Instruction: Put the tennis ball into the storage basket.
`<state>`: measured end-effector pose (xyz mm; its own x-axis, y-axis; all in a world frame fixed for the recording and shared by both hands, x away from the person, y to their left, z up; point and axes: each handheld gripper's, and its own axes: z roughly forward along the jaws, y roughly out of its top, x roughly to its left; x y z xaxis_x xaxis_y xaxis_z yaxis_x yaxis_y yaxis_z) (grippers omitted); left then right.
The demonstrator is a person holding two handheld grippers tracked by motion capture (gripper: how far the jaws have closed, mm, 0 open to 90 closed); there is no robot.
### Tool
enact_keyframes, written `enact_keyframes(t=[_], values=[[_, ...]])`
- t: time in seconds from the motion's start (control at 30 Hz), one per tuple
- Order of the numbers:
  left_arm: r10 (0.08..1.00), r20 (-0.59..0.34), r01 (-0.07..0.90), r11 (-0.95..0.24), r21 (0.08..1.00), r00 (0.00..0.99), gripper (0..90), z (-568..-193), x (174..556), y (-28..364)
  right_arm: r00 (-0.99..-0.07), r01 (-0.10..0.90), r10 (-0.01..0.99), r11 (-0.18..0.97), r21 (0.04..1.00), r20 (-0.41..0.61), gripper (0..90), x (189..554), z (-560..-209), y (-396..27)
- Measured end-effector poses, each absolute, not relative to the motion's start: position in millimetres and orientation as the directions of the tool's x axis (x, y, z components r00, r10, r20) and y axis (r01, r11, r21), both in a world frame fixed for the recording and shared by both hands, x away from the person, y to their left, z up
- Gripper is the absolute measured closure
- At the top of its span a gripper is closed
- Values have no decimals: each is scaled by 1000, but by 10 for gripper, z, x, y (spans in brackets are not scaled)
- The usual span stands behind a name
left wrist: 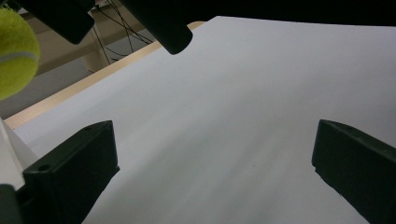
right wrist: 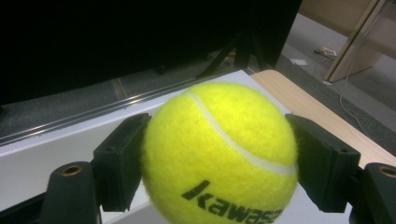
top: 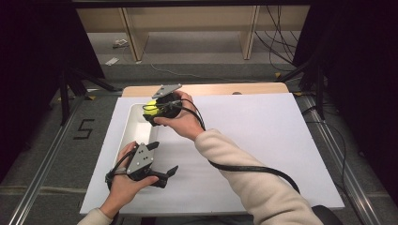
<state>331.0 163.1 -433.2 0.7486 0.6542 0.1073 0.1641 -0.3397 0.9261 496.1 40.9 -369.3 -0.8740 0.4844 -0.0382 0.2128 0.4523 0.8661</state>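
I read "Kawasa…" in black on the fuzzy yellow tennis ball, and a black "5" marked on the grey floor at nine o'clock.

Ball: yellow-green felt, white curved seam, black lettering. Tray: white. Sheet: white, plain. Table edge: light wood. Sleeve: cream. Gripper jaws: black

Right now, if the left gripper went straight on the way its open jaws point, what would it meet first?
Probably nothing soon: the left gripper points across the bare white sheet. The right gripper with the tennis ball sits off to one side, though depth is unclear.
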Motion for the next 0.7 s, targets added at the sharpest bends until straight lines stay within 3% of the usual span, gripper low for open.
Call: enact_keyframes(t=[0.7], values=[[654,101,168,-335,927,749,0,-4335,3308,1628,-882,207,469,460,864,-38,259,4960,-3679,498]])
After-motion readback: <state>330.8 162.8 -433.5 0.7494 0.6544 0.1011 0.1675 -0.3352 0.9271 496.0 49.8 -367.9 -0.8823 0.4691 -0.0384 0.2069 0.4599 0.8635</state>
